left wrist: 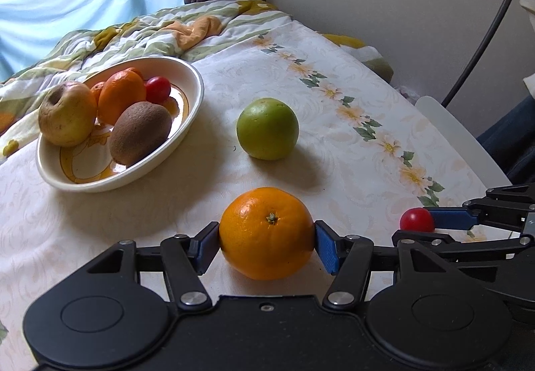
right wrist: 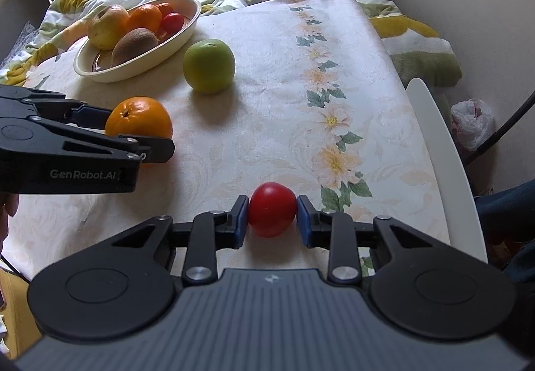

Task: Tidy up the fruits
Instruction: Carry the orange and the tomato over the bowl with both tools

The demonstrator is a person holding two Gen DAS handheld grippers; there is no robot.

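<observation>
My left gripper (left wrist: pixel 266 242) is shut on a large orange (left wrist: pixel 266 232) resting on the floral tablecloth; both blue pads press its sides. It also shows in the right wrist view (right wrist: pixel 138 118). My right gripper (right wrist: pixel 272 215) is shut on a small red tomato (right wrist: pixel 271 208), also seen in the left wrist view (left wrist: pixel 417 220). A green apple (left wrist: pixel 267 128) sits loose on the cloth beyond the orange. A cream oval bowl (left wrist: pixel 197 93) at the far left holds a yellow apple (left wrist: pixel 67 112), a kiwi (left wrist: pixel 140 132), oranges and a red tomato (left wrist: pixel 157 88).
A crumpled green and yellow blanket (left wrist: pixel 160 26) lies behind the bowl. A white chair back (right wrist: pixel 444 150) stands along the table's right edge, with a black cable (left wrist: pixel 485 33) and a plastic bag (right wrist: pixel 471 123) beyond it. The wall is close on the right.
</observation>
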